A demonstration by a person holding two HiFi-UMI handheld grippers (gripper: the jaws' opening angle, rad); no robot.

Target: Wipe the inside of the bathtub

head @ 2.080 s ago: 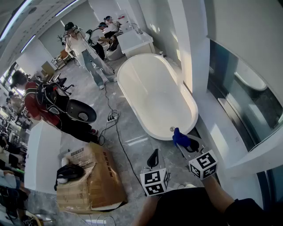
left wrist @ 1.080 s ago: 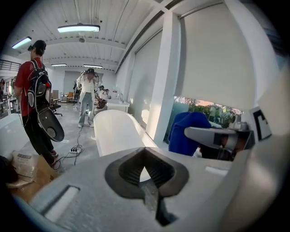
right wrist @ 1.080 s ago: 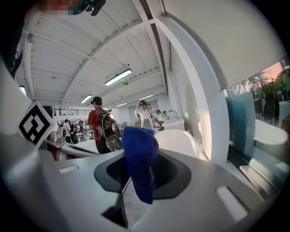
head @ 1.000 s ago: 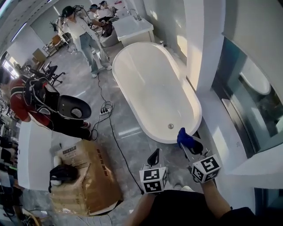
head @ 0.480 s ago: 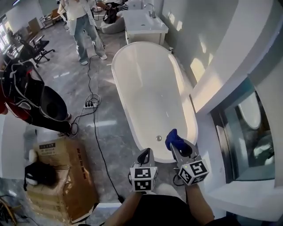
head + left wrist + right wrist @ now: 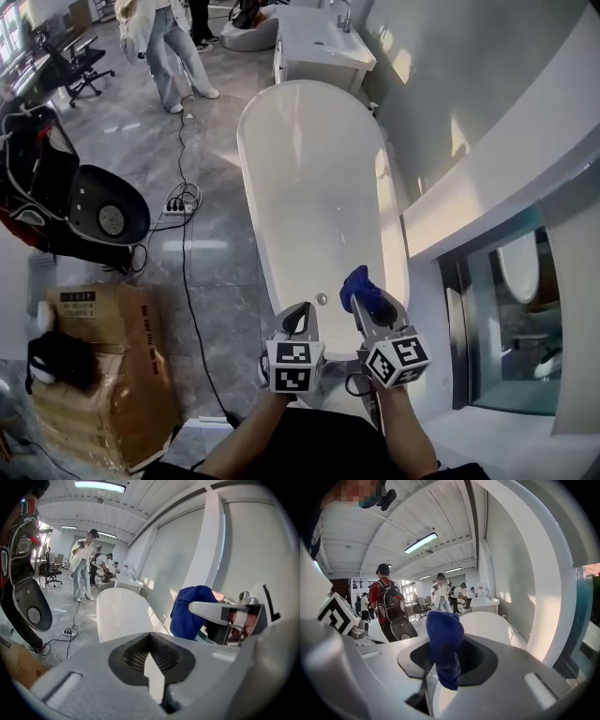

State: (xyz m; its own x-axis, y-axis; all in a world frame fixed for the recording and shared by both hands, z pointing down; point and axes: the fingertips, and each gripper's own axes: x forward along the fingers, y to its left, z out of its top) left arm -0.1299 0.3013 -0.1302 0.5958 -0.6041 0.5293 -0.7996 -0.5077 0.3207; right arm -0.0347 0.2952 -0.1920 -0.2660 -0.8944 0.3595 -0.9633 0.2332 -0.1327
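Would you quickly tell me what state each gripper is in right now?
Left gripper: closed, holding nothing.
Right gripper: closed on the blue cloth.

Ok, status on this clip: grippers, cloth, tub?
Left gripper shut, empty. Right gripper shut on dark blue fluffy cloth, at near rim of white oval bathtub. Tub interior bare, only the drain.

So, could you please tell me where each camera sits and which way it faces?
Head view: on the person's head, looking steeply down at the bathtub; left gripper, right gripper and forearms show at the bottom.
Left gripper view: on the left gripper, looking along its shut jaws toward the bathtub.
Right gripper view: on the right gripper, looking along jaws shut on the blue cloth.
Shared: bathtub and blue cloth, in all three.
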